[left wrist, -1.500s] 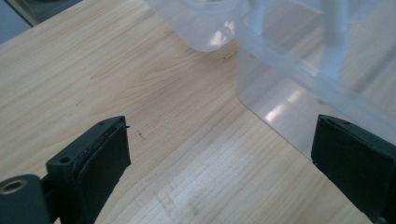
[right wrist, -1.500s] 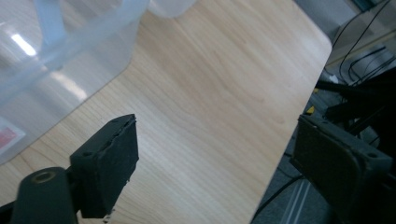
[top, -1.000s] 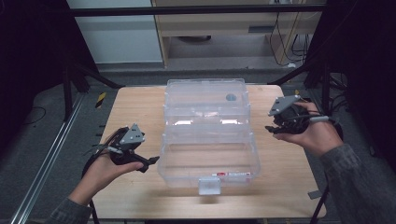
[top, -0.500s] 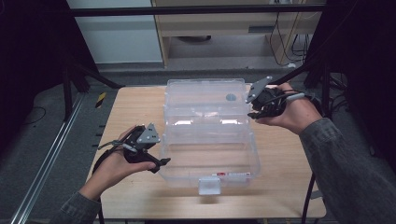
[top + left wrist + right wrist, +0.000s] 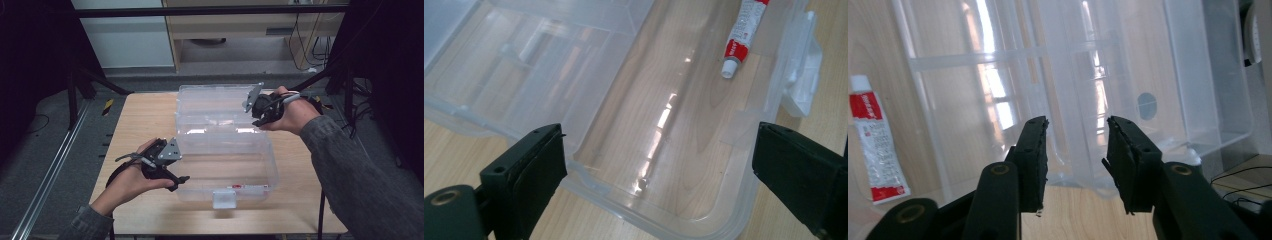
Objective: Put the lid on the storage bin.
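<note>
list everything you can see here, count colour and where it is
clear plastic storage box: 1, transparent, centre of the table, open, its lid laid back on the far side
white latch: 1, white, on the box's near wall
red and white tube: 1, red and white with a white cap, lying on the box floor near the latch end
light wooden table: 1, pale wood, under the box
left gripper: 1, black with a grey plate, at the box's near left corner, jaws wide open
right gripper: 1, black with a grey plate, at the lid's right edge, jaws apart
hands and grey sleeves: 2, coming in from the bottom and the right
</note>
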